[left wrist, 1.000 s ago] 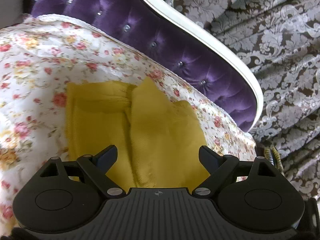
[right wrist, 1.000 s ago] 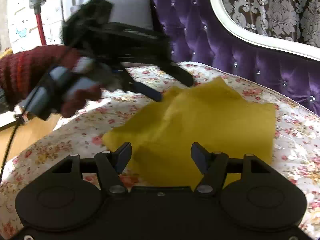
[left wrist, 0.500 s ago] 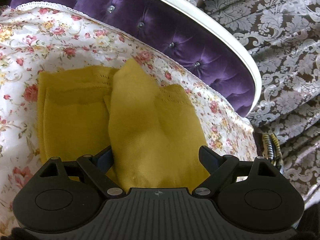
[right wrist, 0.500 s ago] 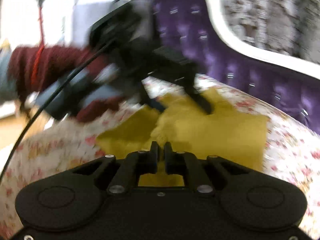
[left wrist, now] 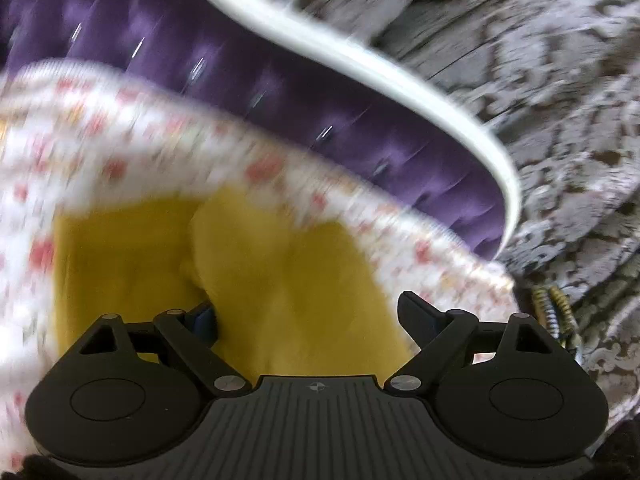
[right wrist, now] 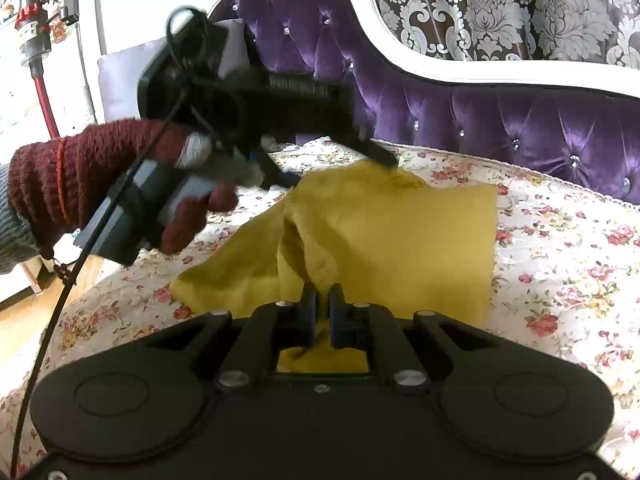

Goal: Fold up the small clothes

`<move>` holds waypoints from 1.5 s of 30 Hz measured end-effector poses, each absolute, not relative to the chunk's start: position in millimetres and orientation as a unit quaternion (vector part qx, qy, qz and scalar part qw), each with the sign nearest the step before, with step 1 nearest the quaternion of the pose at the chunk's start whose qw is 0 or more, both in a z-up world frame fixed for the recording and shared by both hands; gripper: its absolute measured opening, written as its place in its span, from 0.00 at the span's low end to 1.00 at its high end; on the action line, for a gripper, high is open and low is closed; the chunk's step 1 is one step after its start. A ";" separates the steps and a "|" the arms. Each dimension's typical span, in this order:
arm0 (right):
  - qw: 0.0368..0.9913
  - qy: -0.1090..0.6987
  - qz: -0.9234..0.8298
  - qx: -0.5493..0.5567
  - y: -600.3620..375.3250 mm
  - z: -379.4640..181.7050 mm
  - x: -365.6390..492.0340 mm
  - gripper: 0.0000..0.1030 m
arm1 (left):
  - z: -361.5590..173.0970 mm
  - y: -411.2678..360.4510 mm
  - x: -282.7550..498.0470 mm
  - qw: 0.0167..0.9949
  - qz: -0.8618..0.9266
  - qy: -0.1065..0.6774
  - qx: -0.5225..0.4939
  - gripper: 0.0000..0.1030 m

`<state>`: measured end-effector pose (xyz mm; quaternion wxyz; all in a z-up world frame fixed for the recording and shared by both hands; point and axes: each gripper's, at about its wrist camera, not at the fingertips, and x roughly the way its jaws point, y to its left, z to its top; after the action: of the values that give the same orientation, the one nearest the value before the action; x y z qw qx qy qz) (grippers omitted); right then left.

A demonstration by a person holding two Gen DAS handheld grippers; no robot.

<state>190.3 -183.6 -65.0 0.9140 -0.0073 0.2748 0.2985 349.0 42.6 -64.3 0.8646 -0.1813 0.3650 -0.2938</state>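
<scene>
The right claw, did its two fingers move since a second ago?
Yes. The right claw went from wide open to pinched shut on the near edge of the yellow cloth, which lies on the flowery sheet.

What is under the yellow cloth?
The yellow cloth lies on a flowery sheet, which shows all around it. Whatever sits right beneath the cloth is covered.

A mustard-yellow knit garment (right wrist: pixel 400 240) lies partly folded on the floral bedspread (right wrist: pixel 560 248), its near edge bunched and lifted.
</scene>
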 end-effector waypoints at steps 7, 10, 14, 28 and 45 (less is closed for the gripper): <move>0.913 0.278 0.299 0.004 -187.2 -67.3 192.3 0.11 | -37.3 77.4 346.5 0.887 -0.282 0.281 -0.235 0.86; 0.912 0.276 0.302 0.005 -186.9 -65.6 194.1 0.11 | -43.9 92.7 350.3 0.884 -0.254 0.309 -0.243 0.86; 0.911 0.276 0.306 0.002 -183.6 -64.8 192.8 0.11 | -68.9 103.9 347.9 0.859 -0.239 0.369 -0.261 0.86; 0.912 0.272 0.307 0.001 -184.9 -63.3 190.0 0.11 | -98.1 71.5 358.6 0.798 -0.288 0.444 -0.289 0.85; 0.918 0.219 0.331 0.004 -149.6 -25.3 175.6 0.11 | -27.0 73.3 353.2 0.873 -0.316 0.345 -0.136 0.10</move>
<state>175.6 -149.6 -25.3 0.9180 0.0038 0.2185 0.3309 353.2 73.3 -27.0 0.8735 -0.1365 0.3445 -0.3157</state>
